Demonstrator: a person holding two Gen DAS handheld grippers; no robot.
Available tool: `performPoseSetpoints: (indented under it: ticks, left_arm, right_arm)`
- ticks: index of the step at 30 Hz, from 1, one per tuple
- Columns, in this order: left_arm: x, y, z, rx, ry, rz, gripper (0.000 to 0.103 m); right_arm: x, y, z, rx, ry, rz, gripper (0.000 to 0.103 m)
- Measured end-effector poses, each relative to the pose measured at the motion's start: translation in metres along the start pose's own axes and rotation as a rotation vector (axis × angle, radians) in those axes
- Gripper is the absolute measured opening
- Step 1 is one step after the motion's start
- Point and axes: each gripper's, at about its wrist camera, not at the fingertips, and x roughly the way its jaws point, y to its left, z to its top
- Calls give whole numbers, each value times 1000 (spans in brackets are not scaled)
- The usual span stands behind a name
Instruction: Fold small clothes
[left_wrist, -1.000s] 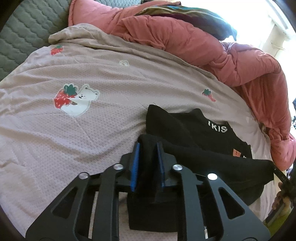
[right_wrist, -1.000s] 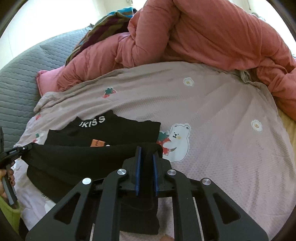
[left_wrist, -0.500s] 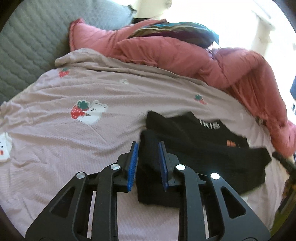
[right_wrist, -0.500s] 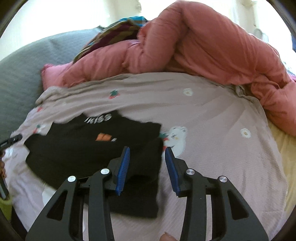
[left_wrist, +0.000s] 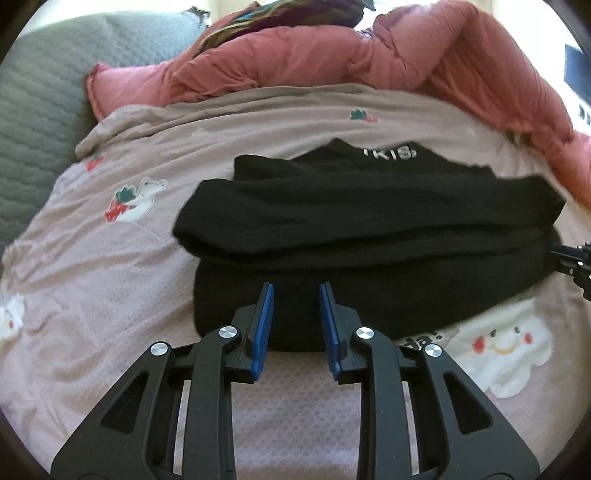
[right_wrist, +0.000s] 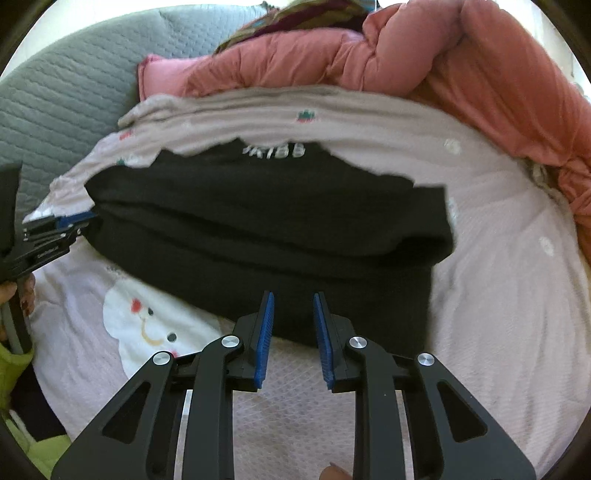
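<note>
A small black garment (left_wrist: 369, 221) with white letters at its collar lies folded over itself on the pink printed bedsheet (left_wrist: 110, 277). It also shows in the right wrist view (right_wrist: 266, 229). My left gripper (left_wrist: 296, 291) is open and empty, its blue pads just above the garment's near edge. My right gripper (right_wrist: 293, 297) is open and empty too, at the garment's near edge. The left gripper's tip shows at the left edge of the right wrist view (right_wrist: 55, 232), beside the garment's left end.
A bunched coral-pink duvet (left_wrist: 369, 55) lies along the far side of the bed, with a striped cloth on top. A grey quilted headboard (left_wrist: 33, 92) stands at the left. Bear and strawberry prints mark the sheet (right_wrist: 498, 295).
Both grippers let go of the black garment and opened. They pulled back toward the near edge, and the folded-over part now lies flat on the rest of the garment.
</note>
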Motion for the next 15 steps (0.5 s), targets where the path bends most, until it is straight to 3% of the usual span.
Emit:
performPoseSetpoints:
  ticks: [7, 15]
  left_arm:
    - [10, -17, 13, 50, -9, 4, 19]
    - [27, -13, 32, 6, -7, -31, 19]
  right_arm:
    - [19, 0, 12, -14, 0, -23, 21]
    - [35, -7, 43, -24, -14, -26, 21]
